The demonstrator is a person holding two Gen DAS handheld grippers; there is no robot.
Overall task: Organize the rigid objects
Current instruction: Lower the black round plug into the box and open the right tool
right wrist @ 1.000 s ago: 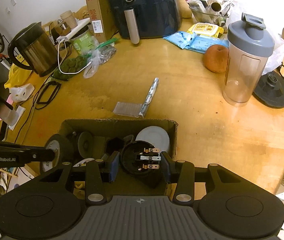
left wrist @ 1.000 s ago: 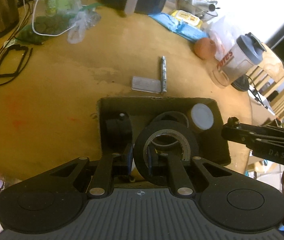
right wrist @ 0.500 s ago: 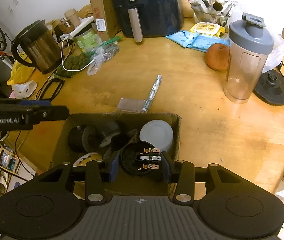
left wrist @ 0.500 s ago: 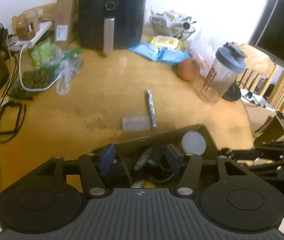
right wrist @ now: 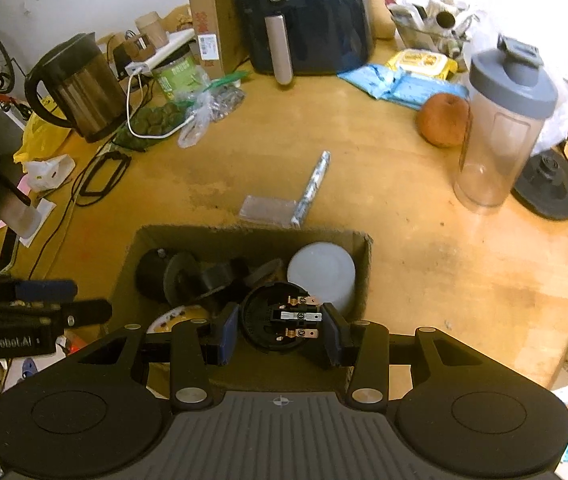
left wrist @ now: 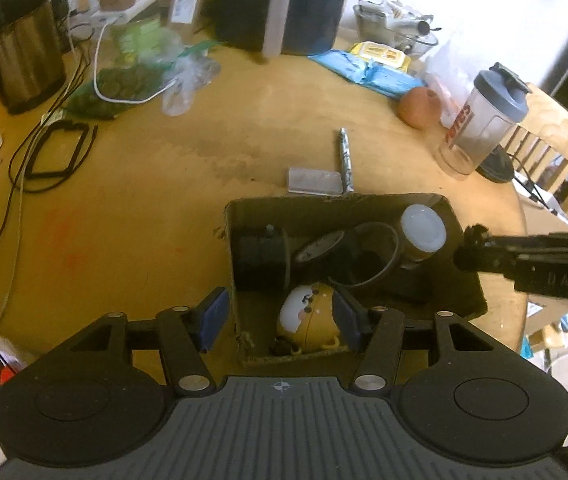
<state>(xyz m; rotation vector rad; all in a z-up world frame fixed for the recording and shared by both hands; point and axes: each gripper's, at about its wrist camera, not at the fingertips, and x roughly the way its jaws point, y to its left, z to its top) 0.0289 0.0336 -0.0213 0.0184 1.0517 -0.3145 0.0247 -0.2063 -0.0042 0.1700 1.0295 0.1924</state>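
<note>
Right gripper (right wrist: pixel 279 330) is pinching a black round plug part (right wrist: pixel 273 316) directly over the cardboard box (right wrist: pixel 366 264), straight drop. Left gripper (left wrist: pixel 279 316) is hanging spread and empty at the box's near-left corner; pen (right wrist: pixel 311 189) lying beyond, pointing away.

Home kitchen/dining spot: round wood table (right wrist: pixel 444 248) w/ kettle (right wrist: pixel 79 88), air fryer (right wrist: pixel 304 16), shaker bottle (right wrist: pixel 500 132).

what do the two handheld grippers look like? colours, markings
Both match: a ribbed grey body, black linkage arms with silver pivot pins, round black side discs, and blue pads on the fingers. The left gripper shows white "GenRobot.AI" lettering on its side in the right wrist view. The right gripper shows faint "DAS" lettering in the left wrist view. No cables or sleeves visible.
</note>
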